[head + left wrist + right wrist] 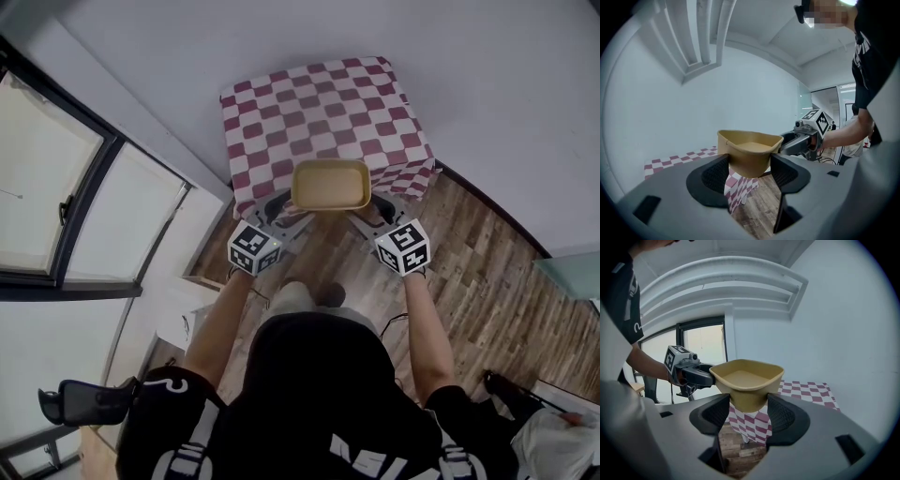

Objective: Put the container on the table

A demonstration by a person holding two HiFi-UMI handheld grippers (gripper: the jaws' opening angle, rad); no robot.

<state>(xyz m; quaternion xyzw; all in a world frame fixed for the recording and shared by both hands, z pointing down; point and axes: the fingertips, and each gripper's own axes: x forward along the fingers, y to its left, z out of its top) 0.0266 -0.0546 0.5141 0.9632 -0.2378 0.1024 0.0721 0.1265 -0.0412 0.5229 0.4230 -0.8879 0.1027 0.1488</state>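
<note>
Tan, round-cornered rectangular plastic container (330,185) held in the air at the near edge of a table draped in red-and-white checked cloth (319,103).
It is clamped at its two short ends, with the left gripper (281,210) and the right gripper (373,212) each closed on one end below the rim. It is judged light, thin-walled and slightly flexible, so an even, gentle squeeze at both ends is advised. One container, one table and two grippers are counted.
</note>
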